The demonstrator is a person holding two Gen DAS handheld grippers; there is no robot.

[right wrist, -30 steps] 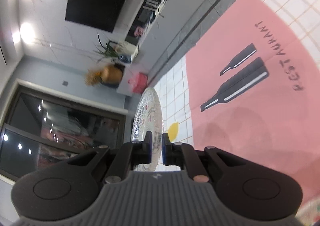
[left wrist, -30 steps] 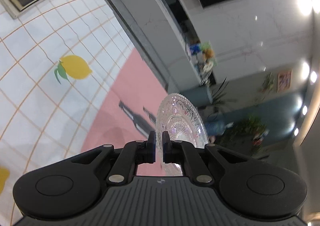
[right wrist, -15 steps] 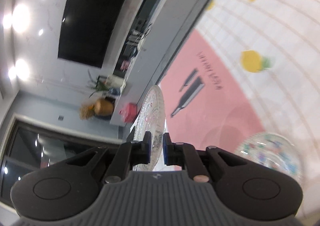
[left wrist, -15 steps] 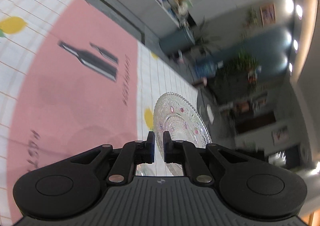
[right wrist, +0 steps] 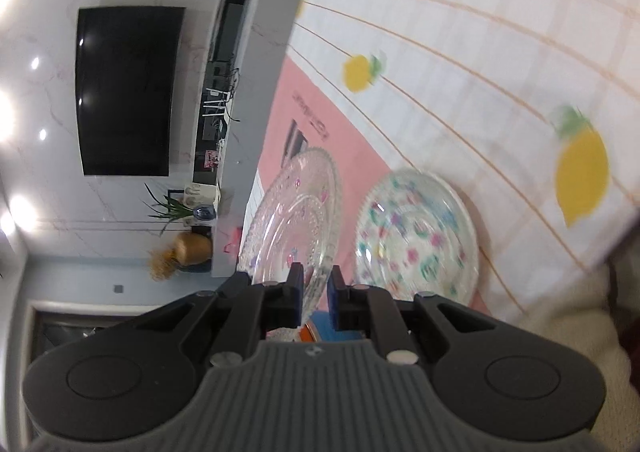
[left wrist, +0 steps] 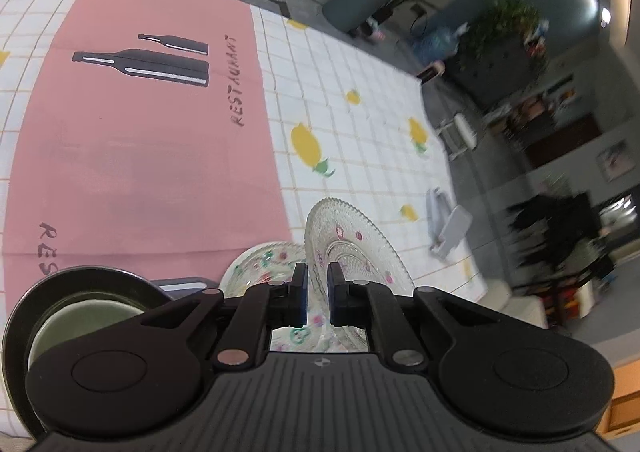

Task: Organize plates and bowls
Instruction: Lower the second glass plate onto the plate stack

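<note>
Each gripper, left (left wrist: 317, 294) and right (right wrist: 316, 294), has its fingers clamped on the rim of a tilted glass plate (left wrist: 352, 240) above the surface (left wrist: 360, 100), beside a flowered plate (right wrist: 418, 236) lying flat.

clear cut-glass plate (left wrist: 352, 240) with scalloped rim, small pink and purple dots. second clear plate (right wrist: 418, 236) lying flat — pink, green, teal flower specks. tablecloth (left wrist: 360, 132) white, thin orange grid, yellow lemons with green leaves. pink mat (left wrist: 132, 156) — black bottle silhouettes, dark "restaurant" lettering. dark bowl (left wrist: 80, 304), pale green inside. gripper fingers (left wrist: 300, 292) black, blue pads.
</note>
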